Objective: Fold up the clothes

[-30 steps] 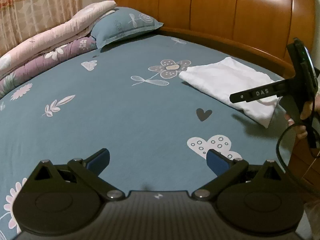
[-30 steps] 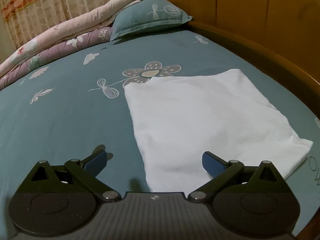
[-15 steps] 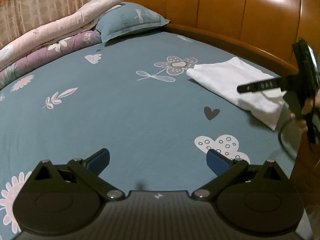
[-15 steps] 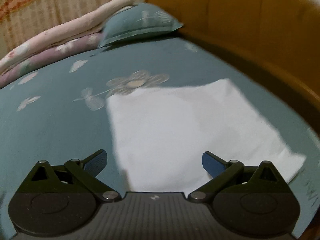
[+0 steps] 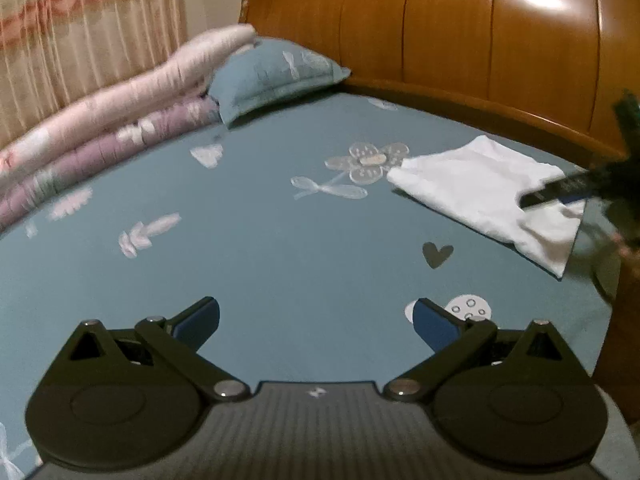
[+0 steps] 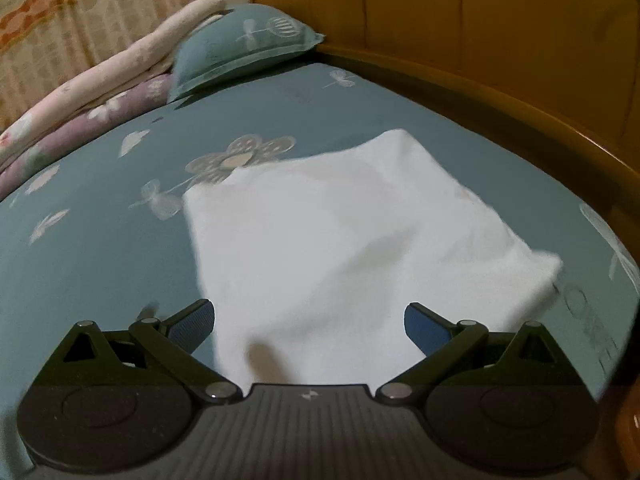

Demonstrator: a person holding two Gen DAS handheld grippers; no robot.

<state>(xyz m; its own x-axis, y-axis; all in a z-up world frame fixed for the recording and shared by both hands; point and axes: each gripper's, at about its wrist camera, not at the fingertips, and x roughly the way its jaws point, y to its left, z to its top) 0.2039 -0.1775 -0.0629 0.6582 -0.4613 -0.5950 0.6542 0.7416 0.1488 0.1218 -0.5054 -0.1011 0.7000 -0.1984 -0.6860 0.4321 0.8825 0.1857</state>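
Note:
A white folded garment [image 6: 352, 248] lies flat on the teal bedsheet [image 6: 100, 248] near the wooden headboard. My right gripper [image 6: 308, 324] hovers open just over its near edge, with nothing between the blue pads. In the left wrist view the same garment [image 5: 488, 192] lies far right. There my right gripper [image 5: 560, 192] shows as a dark blurred bar over the cloth. My left gripper [image 5: 316, 320] stands open above bare sheet, well left of the garment.
A teal pillow [image 5: 272, 76] and rolled pink and purple quilts [image 5: 100, 132] lie along the far left. The wooden headboard [image 5: 460, 28] and its rail [image 6: 500, 104] curve around the back and right. A curtain [image 5: 80, 32] hangs behind the quilts.
Both grippers have drawn back a little and stayed open. The garment lies where it was, and the right gripper now sits further right in the left wrist view.

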